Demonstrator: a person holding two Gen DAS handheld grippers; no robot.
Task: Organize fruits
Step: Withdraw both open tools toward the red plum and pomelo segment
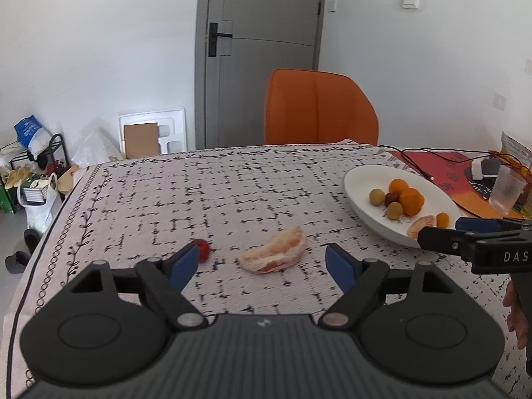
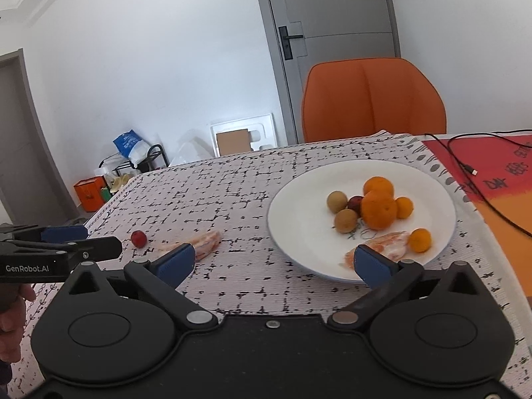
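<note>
- Two pomelo-like segments show: one loose segment (image 1: 273, 250) lies on the table (image 1: 232, 183) straight ahead of your left gripper (image 1: 262, 262), between its fingers' line; the plated segment (image 2: 385, 247) rests at the near edge of the white plate (image 2: 299, 206).
- On the plate you have two large oranges (image 2: 378, 212), two small orange fruits (image 2: 419, 240), two brown round fruits (image 2: 345, 221) and one dark red fruit (image 2: 355, 202).
- One red fruit (image 1: 203, 249) sits on the table, just past your left gripper's left fingertip, which partly hides it.
- Your right gripper (image 2: 276, 262) blocks part of the plated segment with its right finger pad; its left pad covers one end of the loose segment.
- The dark red fruit on the plate is mostly hidden behind its neighbours.
- Both grippers stand wide apart, gripping nothing and touching nothing you can make out.
</note>
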